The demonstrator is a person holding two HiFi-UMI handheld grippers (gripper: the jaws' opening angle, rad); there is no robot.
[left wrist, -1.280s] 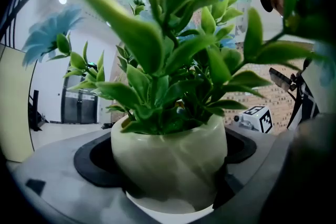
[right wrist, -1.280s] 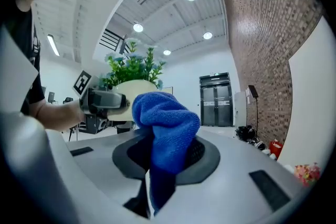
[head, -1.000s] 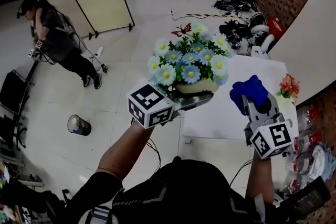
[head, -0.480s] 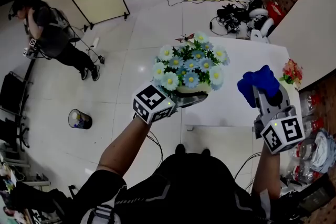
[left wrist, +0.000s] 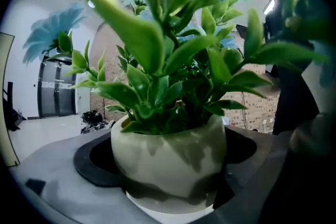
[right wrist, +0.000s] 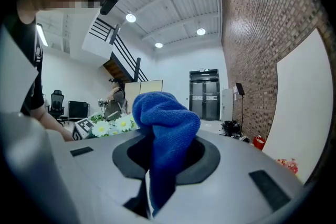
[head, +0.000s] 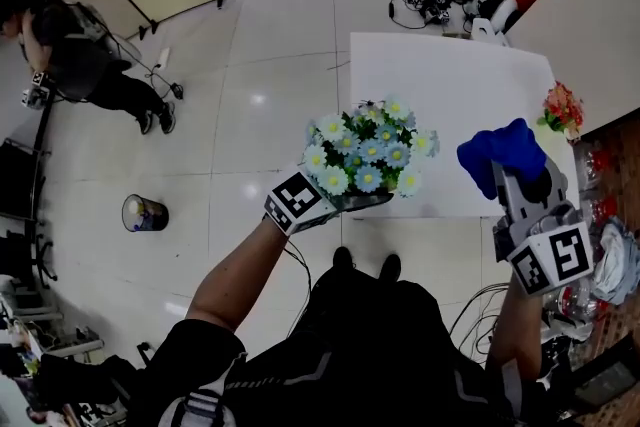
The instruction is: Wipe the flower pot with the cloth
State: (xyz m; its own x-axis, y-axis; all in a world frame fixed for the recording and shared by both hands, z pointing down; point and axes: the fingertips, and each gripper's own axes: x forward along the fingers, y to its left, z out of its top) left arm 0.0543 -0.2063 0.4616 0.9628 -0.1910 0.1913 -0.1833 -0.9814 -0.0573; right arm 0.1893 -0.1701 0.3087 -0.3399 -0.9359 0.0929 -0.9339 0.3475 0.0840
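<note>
The left hand-held gripper [head: 352, 202] clamps the flower pot [left wrist: 168, 157], mid-frame over the bench's [head: 440, 85] near edge. The right hand-held gripper [head: 517, 183] pinches the blue cloth [head: 497, 148] at right, apart from the pot. Wiping looks not yet begun; next, the cloth must reach the pot's wall under the flowers [head: 368, 150].

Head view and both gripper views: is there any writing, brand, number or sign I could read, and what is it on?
No readable text anywhere.
The marker cube on the left gripper and the one on the right gripper: black-and-white square patterns, no letters.
The small bin on the floor: markings too small to read.
</note>
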